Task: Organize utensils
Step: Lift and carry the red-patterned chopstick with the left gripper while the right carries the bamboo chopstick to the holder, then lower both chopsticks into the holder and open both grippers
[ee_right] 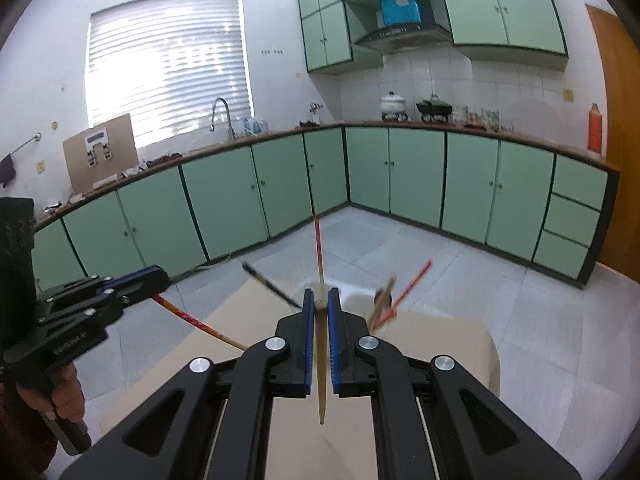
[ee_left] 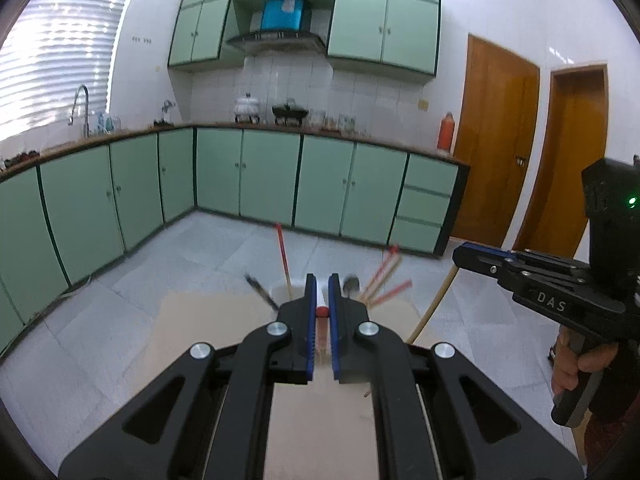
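Pinching a slim chopstick with a red-patterned upper half and pale wooden lower half point(ee_right: 188, 316), the left gripper point(ee_left: 322, 292) kept its blue-padded jaws pressed nearly together on the shaft, whose red cap showed in the narrow gap between them. The right gripper point(ee_right: 320, 304) likewise clamped a plain tan wooden chopstick point(ee_right: 321, 380), the tapered tip hanging below the jaws and pointing back toward the camera. Both black, hinged plastic tools were held above a beige table point(ee_left: 208, 320), each tilted slightly downward, a hand point(ee_left: 576, 364) wrapped around the right one's grip. Just beyond the jaws stood a white holder point(ee_right: 360, 300), blurred, with red-ended chopsticks point(ee_right: 412, 282) and dark-handled utensils point(ee_right: 268, 282) fanning out of it. Behind lay a grey tiled floor point(ee_left: 180, 248) and smooth mint-green cabinet doors point(ee_left: 272, 176).
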